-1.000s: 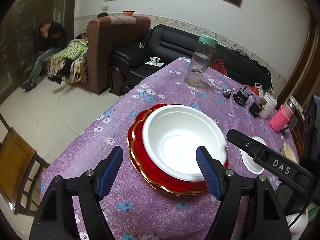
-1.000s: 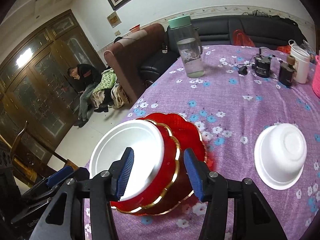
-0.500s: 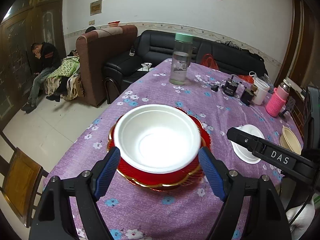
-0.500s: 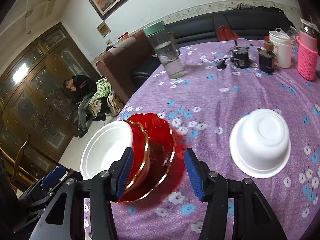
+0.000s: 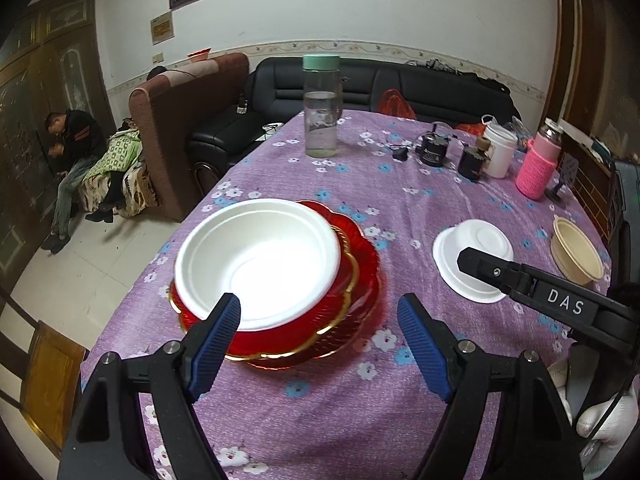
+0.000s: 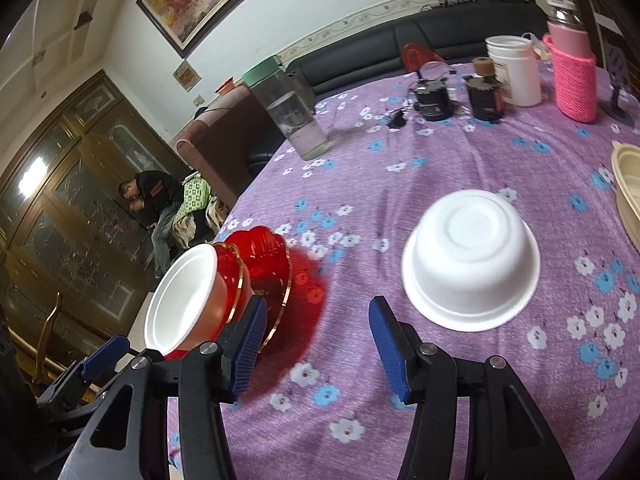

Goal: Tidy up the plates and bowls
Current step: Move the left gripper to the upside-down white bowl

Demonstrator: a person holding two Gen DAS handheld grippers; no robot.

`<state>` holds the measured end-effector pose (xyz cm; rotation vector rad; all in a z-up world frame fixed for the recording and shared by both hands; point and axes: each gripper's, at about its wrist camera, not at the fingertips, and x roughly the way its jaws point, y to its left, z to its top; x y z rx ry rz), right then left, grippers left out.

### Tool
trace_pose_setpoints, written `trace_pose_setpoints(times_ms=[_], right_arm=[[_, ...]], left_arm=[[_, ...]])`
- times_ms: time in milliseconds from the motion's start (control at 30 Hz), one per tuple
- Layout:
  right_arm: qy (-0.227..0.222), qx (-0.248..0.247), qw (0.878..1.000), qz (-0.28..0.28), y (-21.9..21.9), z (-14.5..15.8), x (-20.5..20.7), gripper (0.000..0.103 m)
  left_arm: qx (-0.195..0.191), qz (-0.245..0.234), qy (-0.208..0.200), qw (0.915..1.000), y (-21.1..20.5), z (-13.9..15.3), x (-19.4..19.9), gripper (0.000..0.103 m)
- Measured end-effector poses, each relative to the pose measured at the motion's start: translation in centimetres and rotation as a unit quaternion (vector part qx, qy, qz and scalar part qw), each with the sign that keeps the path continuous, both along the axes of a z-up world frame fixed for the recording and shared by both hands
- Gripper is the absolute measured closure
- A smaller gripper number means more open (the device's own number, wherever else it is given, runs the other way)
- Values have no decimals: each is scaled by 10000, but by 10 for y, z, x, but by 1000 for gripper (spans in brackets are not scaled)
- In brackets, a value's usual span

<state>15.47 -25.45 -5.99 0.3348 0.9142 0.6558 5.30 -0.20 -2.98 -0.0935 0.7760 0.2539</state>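
Observation:
A white foam bowl (image 5: 256, 260) sits in a red gold-rimmed bowl (image 5: 320, 320) on a red plate (image 5: 366, 264); the stack also shows in the right wrist view (image 6: 188, 300). A small white bowl (image 5: 472, 252) lies upside down to the right, also in the right wrist view (image 6: 472, 256). A beige bowl (image 5: 576, 252) stands upright at the far right. My left gripper (image 5: 320, 340) is open and empty just in front of the stack. My right gripper (image 6: 316, 340) is open and empty, between the stack and the upturned bowl.
A water bottle (image 5: 320, 108) with a green lid stands at the back. Dark jars (image 5: 436, 148), a white cup (image 5: 498, 152) and a pink-sleeved bottle (image 5: 540, 164) stand at the back right. The table edge (image 5: 132, 300) falls off left of the stack, a wooden chair (image 5: 44, 372) below it.
Both grippers have drawn back and swung right. The stack now lies left of centre in both views, and the upturned white bowl and beige bowl have come further into view.

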Motion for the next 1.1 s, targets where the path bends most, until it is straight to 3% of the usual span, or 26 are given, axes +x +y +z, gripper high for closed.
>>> trace_pose_setpoints(times_ms=[733,1100], right_arm=[[450,176,9930,-1082,-128,-40,-2,44],[482,112,9845,-1680,-203,-48,-5,45]], left_arm=[[-127,-892,482,9948,-87,-20,27,23],[-527,-1465,1256,9798,-139,-48,55,23]])
